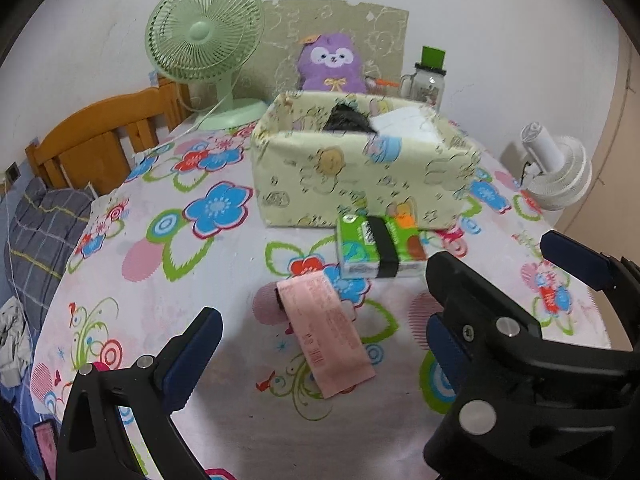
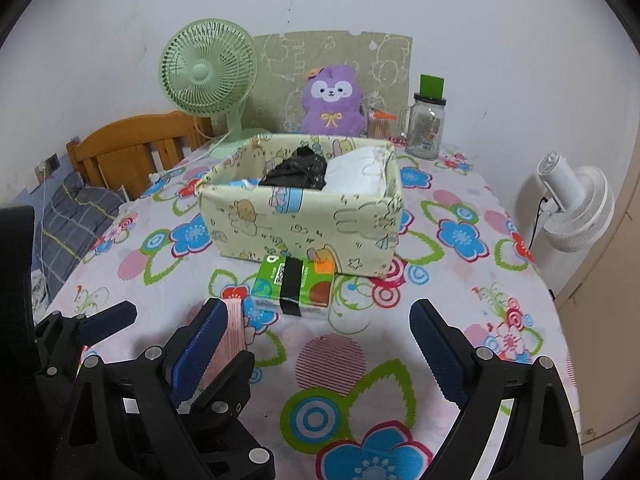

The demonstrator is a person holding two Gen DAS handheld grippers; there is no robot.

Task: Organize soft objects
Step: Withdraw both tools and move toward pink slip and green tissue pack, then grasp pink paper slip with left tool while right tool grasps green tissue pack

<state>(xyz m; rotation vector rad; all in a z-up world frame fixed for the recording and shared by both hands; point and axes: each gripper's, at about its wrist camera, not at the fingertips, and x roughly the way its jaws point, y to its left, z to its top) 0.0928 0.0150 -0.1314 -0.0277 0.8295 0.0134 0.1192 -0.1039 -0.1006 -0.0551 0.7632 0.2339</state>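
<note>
Box (image 2: 300,220) on my table (image 2: 460,312), 12 o'clock. Tissue pack (image 2: 294,286) touching box front. Packet (image 1: 326,332) before pack. Fan (image 2: 208,76) at 11, plush (image 2: 332,100) behind box, jar (image 2: 426,128) at 1.

A printed cloth tablecloth (image 1: 224,264) carries a cloth-covered box (image 1: 360,176), a glossy plastic-wrapped tissue pack (image 1: 378,250), and a fuzzy plush toy (image 1: 332,64).
</note>
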